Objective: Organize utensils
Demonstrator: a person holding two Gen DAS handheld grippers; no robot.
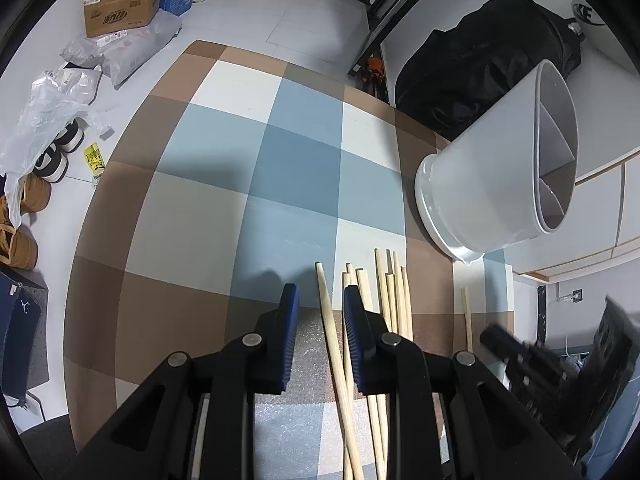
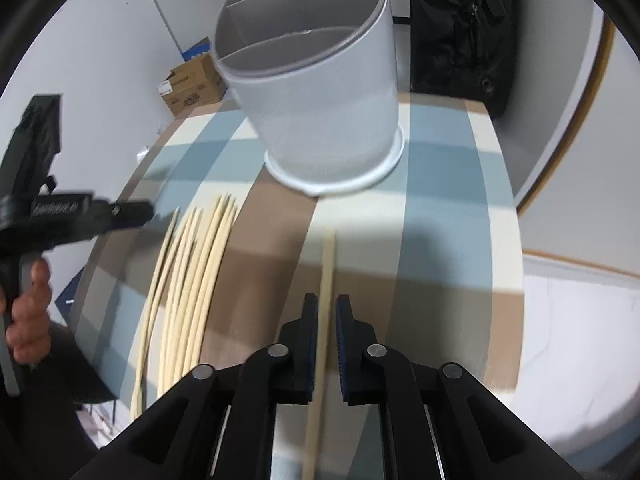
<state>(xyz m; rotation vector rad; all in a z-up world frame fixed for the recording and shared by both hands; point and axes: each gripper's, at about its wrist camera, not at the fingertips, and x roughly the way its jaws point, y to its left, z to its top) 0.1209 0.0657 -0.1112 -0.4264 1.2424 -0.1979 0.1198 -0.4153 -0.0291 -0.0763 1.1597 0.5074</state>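
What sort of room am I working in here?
Likely a lived-in home room, not a lab: shoes and a cardboard box sit on the tiled floor, and a black bag lies beside the checked tablecloth.

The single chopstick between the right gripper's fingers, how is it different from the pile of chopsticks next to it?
The single chopstick lies alone on a brown square of the checked cloth; the pile of chopsticks is several lying side by side. The single one runs between the right gripper and its near-closed jaws, while the pile lies by the left gripper, with only one stick between its jaws. All are pale wood, pointing roughly toward the white holder.
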